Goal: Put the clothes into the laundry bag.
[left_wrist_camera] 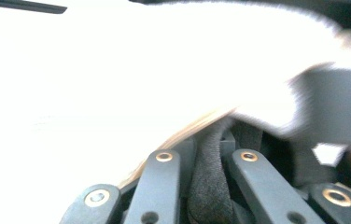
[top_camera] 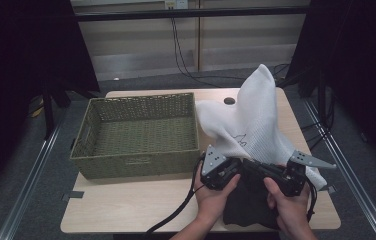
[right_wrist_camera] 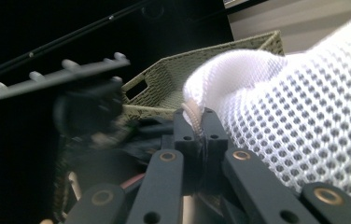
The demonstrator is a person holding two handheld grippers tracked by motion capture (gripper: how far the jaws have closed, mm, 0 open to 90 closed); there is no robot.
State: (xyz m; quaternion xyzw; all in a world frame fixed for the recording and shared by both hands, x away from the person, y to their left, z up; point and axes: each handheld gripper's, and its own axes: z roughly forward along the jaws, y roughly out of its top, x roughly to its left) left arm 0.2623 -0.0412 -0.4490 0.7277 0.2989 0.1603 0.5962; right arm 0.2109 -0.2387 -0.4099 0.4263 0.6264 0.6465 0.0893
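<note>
I have the white mesh laundry bag (top_camera: 253, 117) lifted off the tabletop (top_camera: 141, 205), its top standing up toward the upper right of the high view, and a black garment (top_camera: 248, 202) bunched under its mouth at the lower middle of that frame. I judge the step in hand to be stuffing the dark cloth into the bag while I hold the opening up.

My right hand-held gripper (right_wrist_camera: 200, 128) is pressed together on the bag's hem: in the right gripper view the cream edge binding (right_wrist_camera: 194, 114) sits pinched between its tips, with white honeycomb mesh swelling to the right of the frame. My left hand-held gripper (left_wrist_camera: 220, 140) is closed on a fold of dark cloth; in the left gripper view a grey-black strip runs up between its two arms, and the white bag washes out the upper part of the frame. There the exact contact at the tips is blurred, so I can't say whether it also catches the bag's edge.

Next, I think, I need to keep the right pinch firm so the mouth doesn't sag, and push or feed the dark cloth upward into the opening without dragging the mesh shut.

The bag looks light, limp and open-weave, with a faint dark mark low on its front. The green woven rectangular basket (top_camera: 138, 132) sits just left of it, at the centre left of the high view.
</note>
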